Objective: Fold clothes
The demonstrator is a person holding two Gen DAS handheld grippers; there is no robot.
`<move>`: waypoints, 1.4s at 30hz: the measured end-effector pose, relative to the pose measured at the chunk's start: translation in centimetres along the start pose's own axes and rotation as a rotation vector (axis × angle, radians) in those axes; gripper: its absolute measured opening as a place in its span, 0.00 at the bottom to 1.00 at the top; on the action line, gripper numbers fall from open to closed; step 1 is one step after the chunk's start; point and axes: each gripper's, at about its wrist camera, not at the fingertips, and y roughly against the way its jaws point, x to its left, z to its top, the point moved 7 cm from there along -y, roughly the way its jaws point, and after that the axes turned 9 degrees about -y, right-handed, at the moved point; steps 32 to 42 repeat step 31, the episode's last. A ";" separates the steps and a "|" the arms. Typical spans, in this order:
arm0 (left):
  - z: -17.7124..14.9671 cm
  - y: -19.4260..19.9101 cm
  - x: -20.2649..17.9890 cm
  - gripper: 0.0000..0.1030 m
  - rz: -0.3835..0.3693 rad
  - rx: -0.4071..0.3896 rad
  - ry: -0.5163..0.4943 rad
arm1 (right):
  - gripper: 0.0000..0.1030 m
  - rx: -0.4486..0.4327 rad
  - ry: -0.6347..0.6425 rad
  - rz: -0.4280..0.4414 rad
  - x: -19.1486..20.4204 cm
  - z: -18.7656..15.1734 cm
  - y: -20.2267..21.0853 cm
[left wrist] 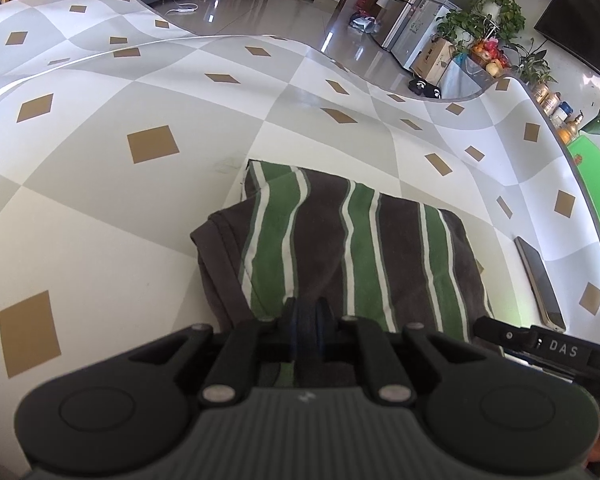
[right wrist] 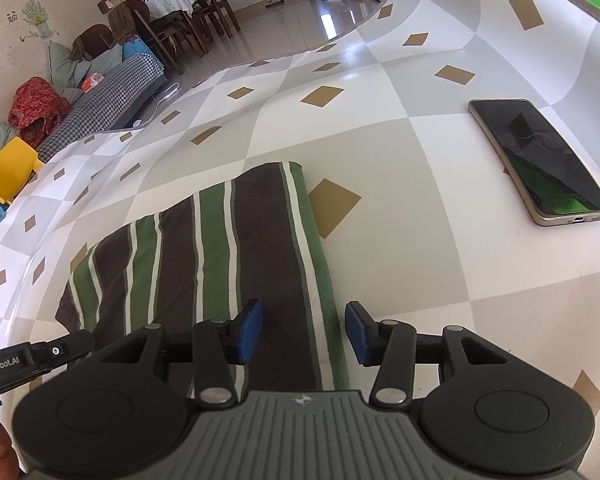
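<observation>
Left tongs [left wrist: 306,320] pinched together at the near edge of the striped shirt [left wrist: 352,240]; cloth between the pads can't be confirmed. Right tongs [right wrist: 304,330] half open, straddling its right edge, gripping nothing. Shirt lies compactly folded on the checked worktop [left wrist: 100,208], phone [right wrist: 540,160] beyond. Judged: final fold done; next, release and withdraw.

A folded striped garment [left wrist: 340,240] of matt, slightly napped cloth in green, brown and white is seen on a table cover [left wrist: 100,208] of smooth, faintly glossy material, probably plastic sheet. The left gripper [left wrist: 307,334] and right gripper [right wrist: 304,332] are built of matt black plastic with dull metal rivets; their pads [right wrist: 250,330] are faced in matt blue material. A phone [right wrist: 540,160] with a glossy glass face and satin frame is noted. The floor [left wrist: 280,16] is polished and reflective.
</observation>
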 end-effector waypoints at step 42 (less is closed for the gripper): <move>-0.8 -1.0 1.0 0.85 0.001 0.043 0.050 | 0.49 -0.003 0.033 0.002 1.0 -0.4 -0.3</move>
